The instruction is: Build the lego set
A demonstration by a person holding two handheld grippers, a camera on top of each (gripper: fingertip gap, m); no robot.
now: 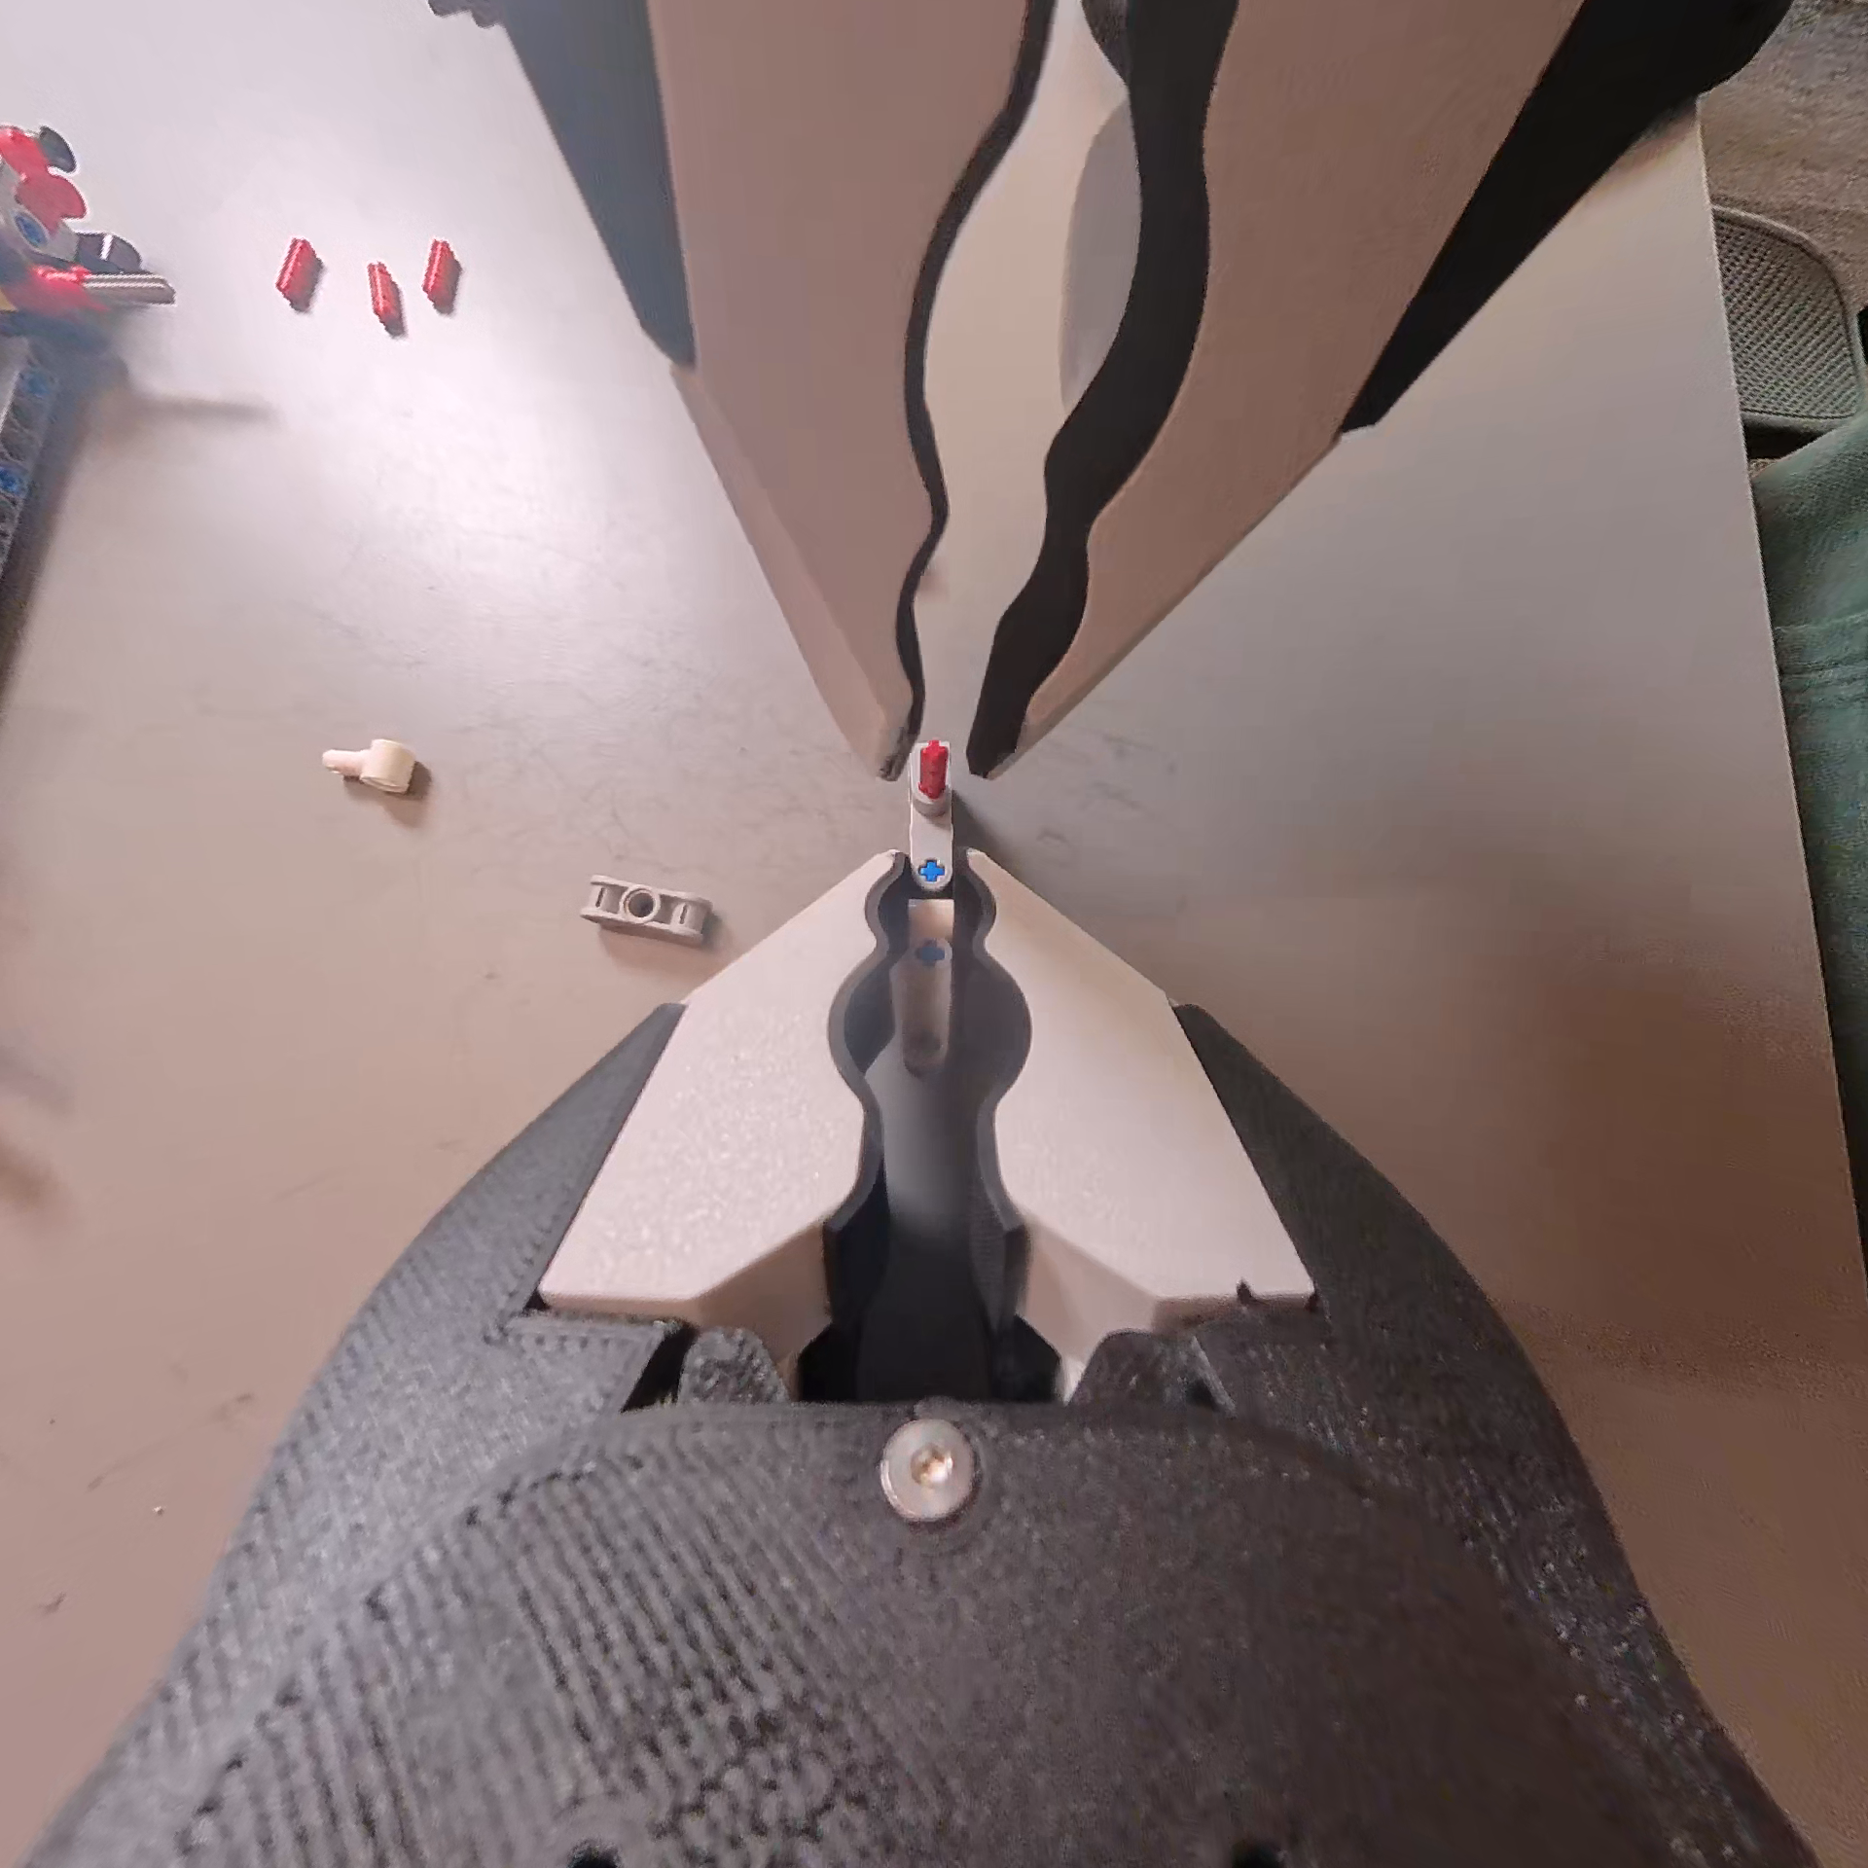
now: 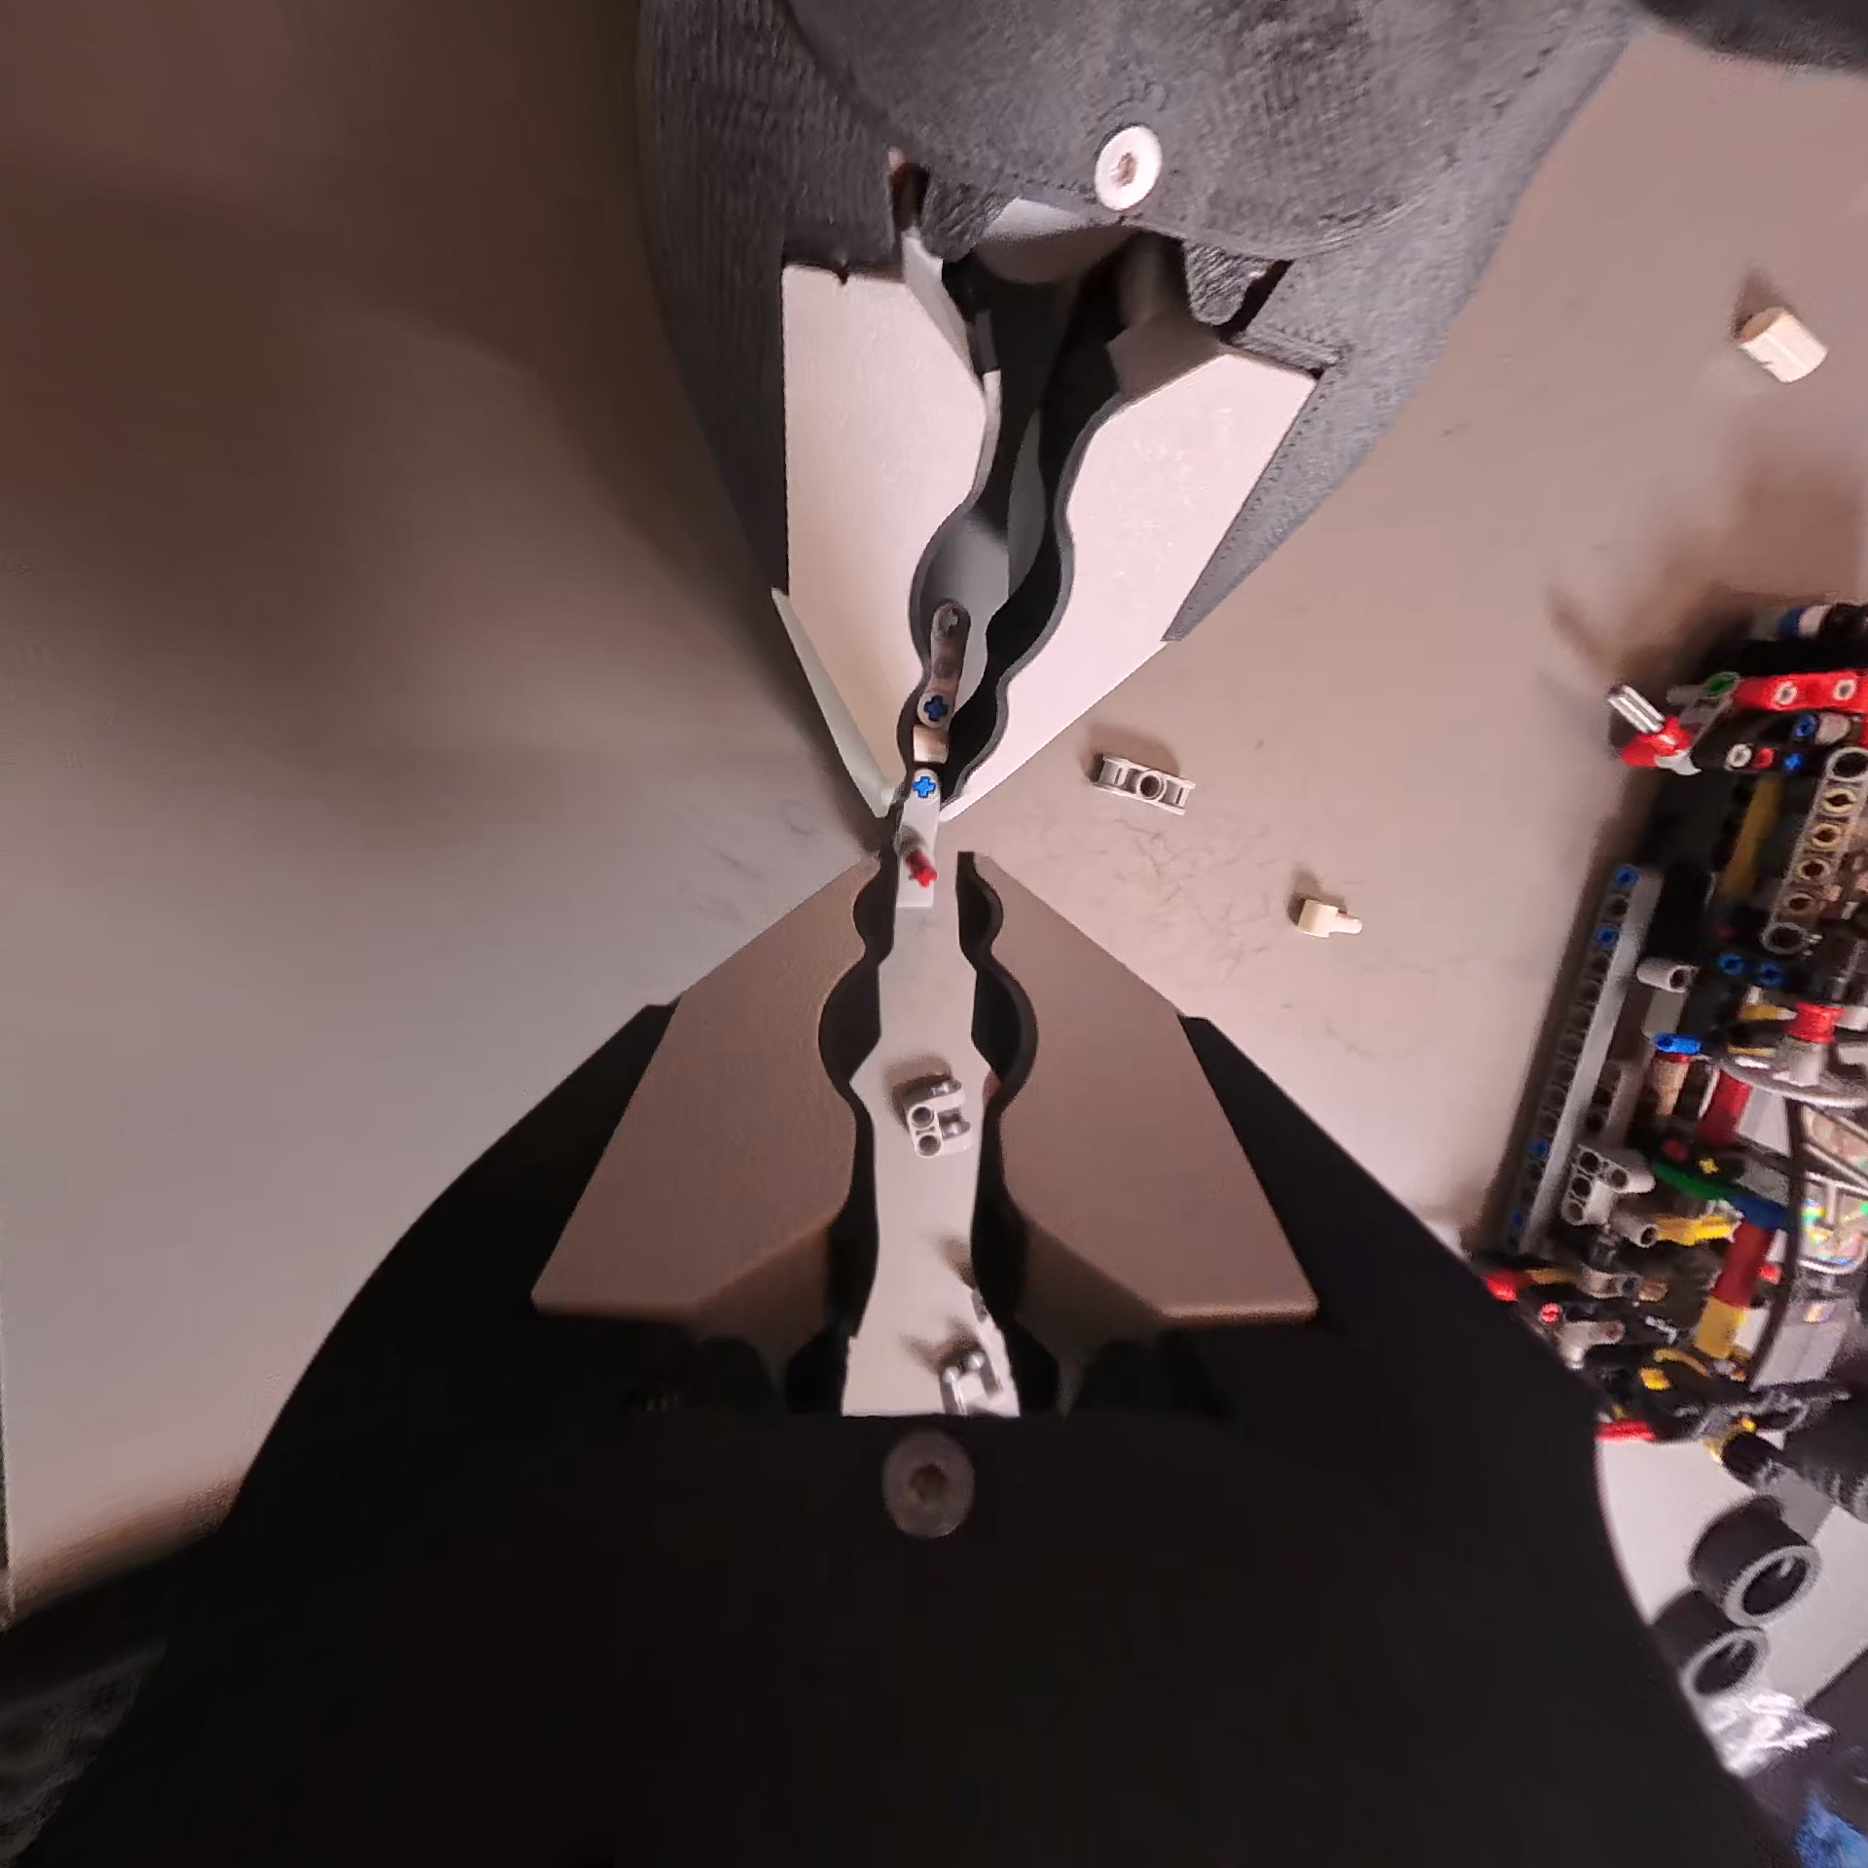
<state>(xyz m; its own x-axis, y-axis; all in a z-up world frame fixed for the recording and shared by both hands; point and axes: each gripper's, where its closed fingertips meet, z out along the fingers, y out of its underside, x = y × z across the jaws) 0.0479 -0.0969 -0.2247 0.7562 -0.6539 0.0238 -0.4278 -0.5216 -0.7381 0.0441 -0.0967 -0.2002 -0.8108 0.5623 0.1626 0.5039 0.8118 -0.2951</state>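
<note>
My left gripper [image 1: 932, 859] is shut on a small grey liftarm [image 1: 930, 831] with a blue axle in its lower hole and a red pin [image 1: 932, 783] at its far end. My right gripper [image 1: 940, 768] comes in from the opposite side. It is open, with a fingertip on each side of the red pin and a narrow gap showing. In the right wrist view my right gripper [image 2: 922, 867] frames the red pin [image 2: 920, 861] and the liftarm [image 2: 922, 814], which my left gripper [image 2: 915, 799] holds from above.
Three loose red pieces [image 1: 384, 295], a tan connector [image 1: 374, 763] and a grey beam piece [image 1: 647, 903] lie on the table to the left. The large multicoloured model [image 2: 1718, 1011] and black wheels [image 2: 1759, 1577] lie to the right of my right gripper. A small grey connector [image 2: 940, 1112] lies under it.
</note>
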